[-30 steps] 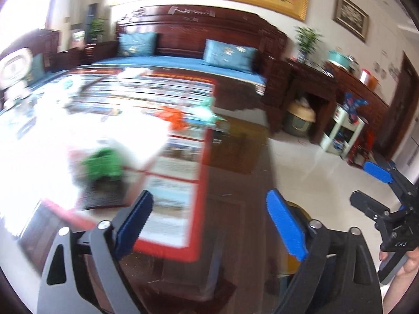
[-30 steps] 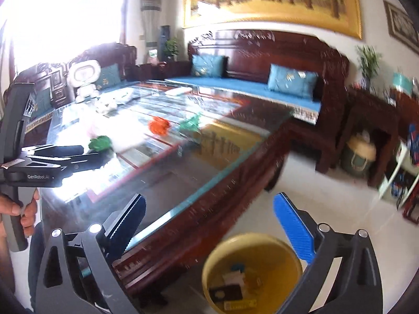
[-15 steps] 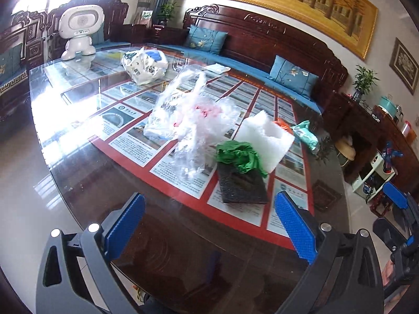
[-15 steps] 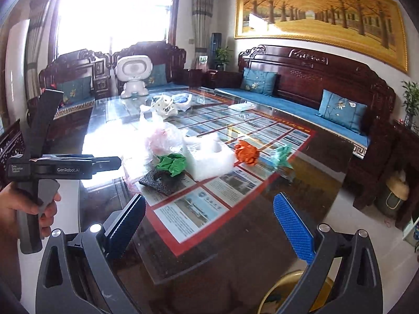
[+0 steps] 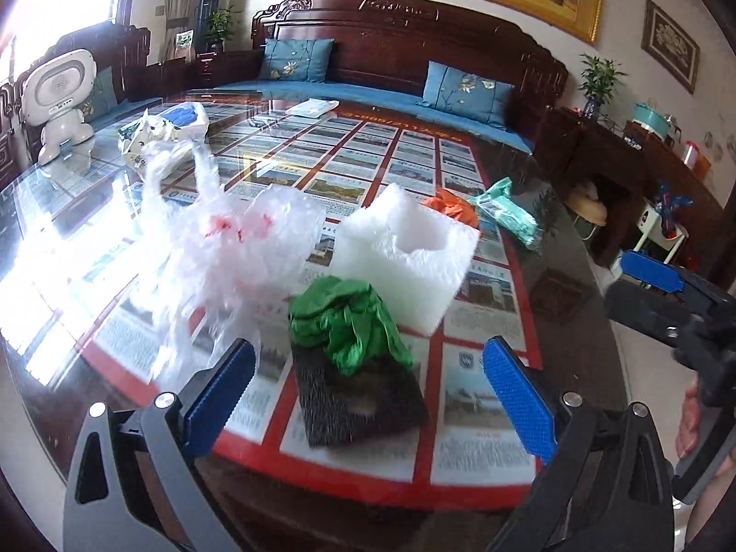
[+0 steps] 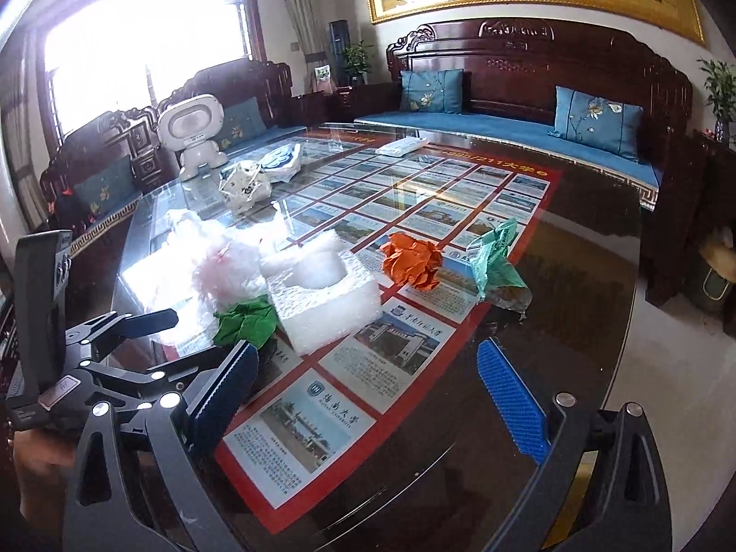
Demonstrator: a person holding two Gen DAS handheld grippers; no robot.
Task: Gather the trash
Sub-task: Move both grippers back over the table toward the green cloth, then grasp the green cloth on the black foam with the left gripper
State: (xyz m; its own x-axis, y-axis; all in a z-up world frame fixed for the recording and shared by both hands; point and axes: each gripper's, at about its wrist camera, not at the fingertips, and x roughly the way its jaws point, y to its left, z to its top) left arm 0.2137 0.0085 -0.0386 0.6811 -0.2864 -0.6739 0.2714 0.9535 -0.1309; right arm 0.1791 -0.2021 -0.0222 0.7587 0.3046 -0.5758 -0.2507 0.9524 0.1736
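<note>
Trash lies on the glass table (image 5: 566, 303). A crumpled green wrapper (image 5: 349, 322) sits on a black foam pad (image 5: 359, 405), just ahead of my open, empty left gripper (image 5: 368, 391). Behind them are a white foam block (image 5: 405, 253), a clear plastic bag (image 5: 221, 248), an orange paper ball (image 5: 451, 207) and a teal wrapper (image 5: 506, 216). My right gripper (image 6: 368, 391) is open and empty over the table's near part. In its view the green wrapper (image 6: 248, 317), white foam block (image 6: 322, 294), orange paper ball (image 6: 414, 262) and teal wrapper (image 6: 497, 267) lie ahead.
A white toy robot (image 5: 60, 101) stands at the far left of the table, with a printed white bag (image 5: 156, 133) near it. A wooden sofa with blue cushions (image 5: 391, 83) runs behind. The left gripper's body (image 6: 92, 354) shows in the right wrist view.
Both grippers have swung from the floor and the yellow bin toward the table. The left gripper has moved closer to the green wrapper and black pad. Both stay open.
</note>
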